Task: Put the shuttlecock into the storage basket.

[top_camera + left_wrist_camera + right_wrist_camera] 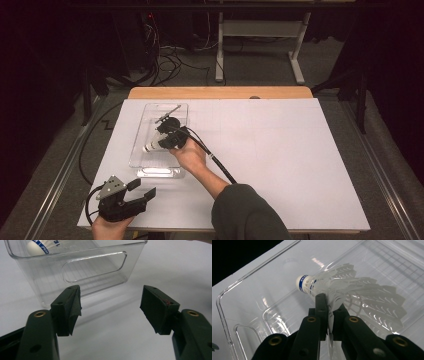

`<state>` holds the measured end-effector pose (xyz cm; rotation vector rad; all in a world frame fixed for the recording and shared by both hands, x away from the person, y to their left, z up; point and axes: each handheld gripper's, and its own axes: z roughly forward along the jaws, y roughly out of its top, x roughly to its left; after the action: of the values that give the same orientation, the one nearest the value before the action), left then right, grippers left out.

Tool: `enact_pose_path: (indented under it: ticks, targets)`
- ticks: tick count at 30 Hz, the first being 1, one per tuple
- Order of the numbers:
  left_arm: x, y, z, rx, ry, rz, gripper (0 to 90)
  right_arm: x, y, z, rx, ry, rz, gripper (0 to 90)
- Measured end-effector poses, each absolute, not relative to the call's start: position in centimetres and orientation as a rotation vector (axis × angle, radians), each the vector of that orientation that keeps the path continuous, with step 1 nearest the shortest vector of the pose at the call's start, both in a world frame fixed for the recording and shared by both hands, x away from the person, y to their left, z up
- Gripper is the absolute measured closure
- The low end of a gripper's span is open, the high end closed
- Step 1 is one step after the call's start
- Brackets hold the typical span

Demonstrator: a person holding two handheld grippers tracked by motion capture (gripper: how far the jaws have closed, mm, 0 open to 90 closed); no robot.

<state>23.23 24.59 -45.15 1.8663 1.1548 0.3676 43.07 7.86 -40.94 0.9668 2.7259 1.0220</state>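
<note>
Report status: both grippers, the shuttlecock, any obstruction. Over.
Right gripper shut on shuttlecock feathers, over clear bin. Left gripper open, empty, at bin's near end. Nothing in the way.

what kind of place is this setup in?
Probably a lab or workshop data-collection bench, not a home. A white work board covers a wooden table, loose cables trail on the floor behind, and dark curtains surround it. A clear bin holds a shuttlecock.
</note>
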Motion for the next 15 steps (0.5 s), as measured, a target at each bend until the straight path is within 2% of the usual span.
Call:
enact_pose_path:
  ticks: [15]
  targets:
    - [23.22,24.61,-45.14,1.864,1.156,0.367,33.5,42.99,8.52,-41.57,0.985,2.789,1.010,83.9]
